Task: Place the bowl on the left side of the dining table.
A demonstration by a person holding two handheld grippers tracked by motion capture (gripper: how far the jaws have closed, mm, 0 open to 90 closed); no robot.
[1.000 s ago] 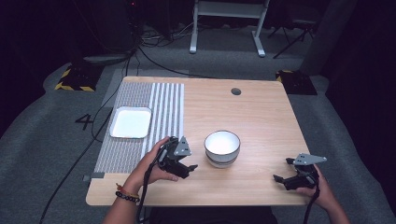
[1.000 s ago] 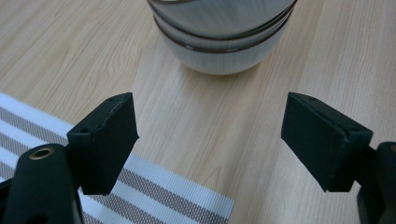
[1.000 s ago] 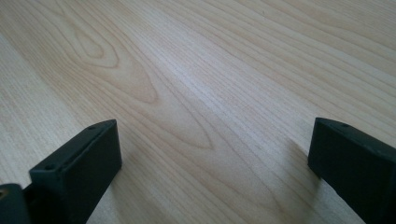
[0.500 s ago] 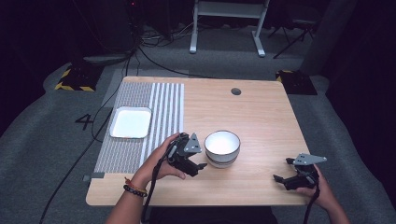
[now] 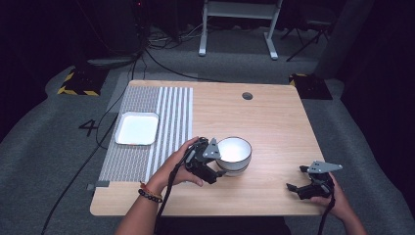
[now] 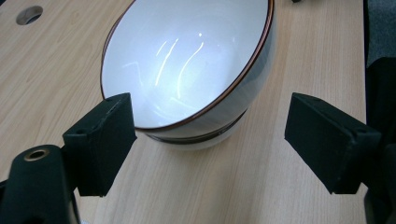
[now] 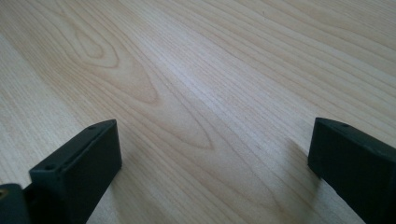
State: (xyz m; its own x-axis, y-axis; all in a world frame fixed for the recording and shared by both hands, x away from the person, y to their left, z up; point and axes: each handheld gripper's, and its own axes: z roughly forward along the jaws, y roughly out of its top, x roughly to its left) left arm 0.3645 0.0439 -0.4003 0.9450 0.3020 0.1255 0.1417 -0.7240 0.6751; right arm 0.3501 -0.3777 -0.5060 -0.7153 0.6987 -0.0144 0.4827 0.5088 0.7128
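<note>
On the worktop (image 5: 274, 122) we count one bowl (image 5: 234, 154), one white tray (image 5: 137, 129), one striped mat (image 5: 166, 117), two hand-held grippers: left (image 5: 215, 175), right (image 5: 295, 178).

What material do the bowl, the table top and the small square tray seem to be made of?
The bowl looks like glazed ceramic: white, glossy, with bright light streaks inside and a thin brown line at the rim. The table top looks like pale wood or a wood-look laminate with visible grain and a matte finish; which one is unclear. The square tray is white and smooth, perhaps plastic or ceramic; too far off to tell.
</note>
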